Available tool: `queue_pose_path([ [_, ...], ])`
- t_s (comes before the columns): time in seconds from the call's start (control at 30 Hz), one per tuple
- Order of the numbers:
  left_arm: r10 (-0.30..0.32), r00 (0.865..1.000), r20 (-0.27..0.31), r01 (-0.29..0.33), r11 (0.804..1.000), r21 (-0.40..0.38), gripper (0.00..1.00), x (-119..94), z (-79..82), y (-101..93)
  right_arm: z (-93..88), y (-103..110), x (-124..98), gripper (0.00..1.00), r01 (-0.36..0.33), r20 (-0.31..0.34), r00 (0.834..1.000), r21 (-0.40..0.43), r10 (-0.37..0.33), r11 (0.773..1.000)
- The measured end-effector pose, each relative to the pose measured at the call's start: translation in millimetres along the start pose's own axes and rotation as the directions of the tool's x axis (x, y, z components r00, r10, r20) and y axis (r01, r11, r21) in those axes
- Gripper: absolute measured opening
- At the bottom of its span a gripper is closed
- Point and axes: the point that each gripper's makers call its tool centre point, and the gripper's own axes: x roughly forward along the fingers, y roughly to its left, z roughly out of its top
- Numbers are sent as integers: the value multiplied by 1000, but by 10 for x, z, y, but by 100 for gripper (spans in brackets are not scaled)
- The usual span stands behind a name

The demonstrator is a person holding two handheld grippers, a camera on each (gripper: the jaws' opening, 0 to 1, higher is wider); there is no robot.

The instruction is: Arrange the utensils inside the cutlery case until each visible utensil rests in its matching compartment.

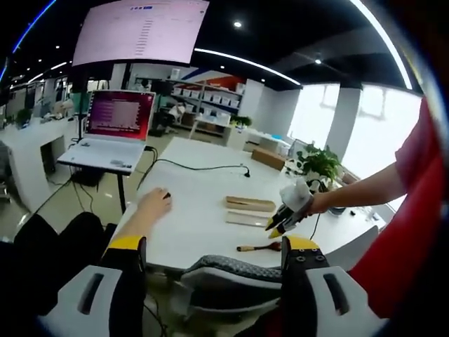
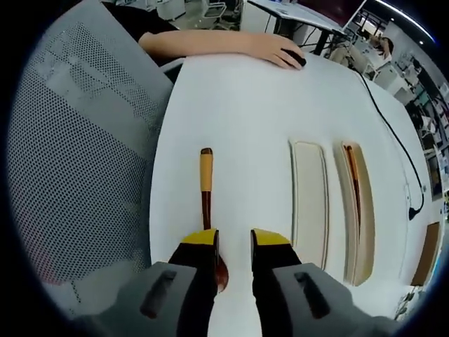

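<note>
We see a slim wooden spoon [image 2: 205, 203] on the smooth white bench [image 2: 245, 105]. Its dark bowl lies under our right gripper [image 2: 233, 239], whose jaws stand narrowly apart, holding nothing. The long wooden case [image 2: 354, 210] lies just right of it.

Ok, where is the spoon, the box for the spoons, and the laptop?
spoon [image 2: 205, 182], right gripper view, on its handle.
cutlery case [image 2: 309, 203], right gripper view, on its pale empty half.
laptop [image 1: 120, 115], left gripper view, on its screen.

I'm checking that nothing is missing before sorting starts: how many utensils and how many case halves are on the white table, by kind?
Wooden-handled spoon loose on the table: 1
Utensil already lying in a case half: 1
Case halves: 2, one holding it, one empty
Total: 4
</note>
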Motion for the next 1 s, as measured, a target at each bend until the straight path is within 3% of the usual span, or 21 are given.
queue_pose_path([
  [0.4,17,1000,19,-17,1000,23,82,-77,84,15,-56,227,207,17,-43,-31,999,-33,42,999],
  [0.8,64,998,-12,-63,998,23,83,-300,-122,111,-54,258,341,15,-37,-60,998,-47,34,998],
  [0.9,19,999,35,-19,1000,2,86,-319,-22,19,-70,287,355,12,-39,-82,996,-47,35,998],
  [1.0,-3,997,74,0,999,38,87,-337,95,-41,-108,289,364,13,-34,-99,995,-37,31,999],
])
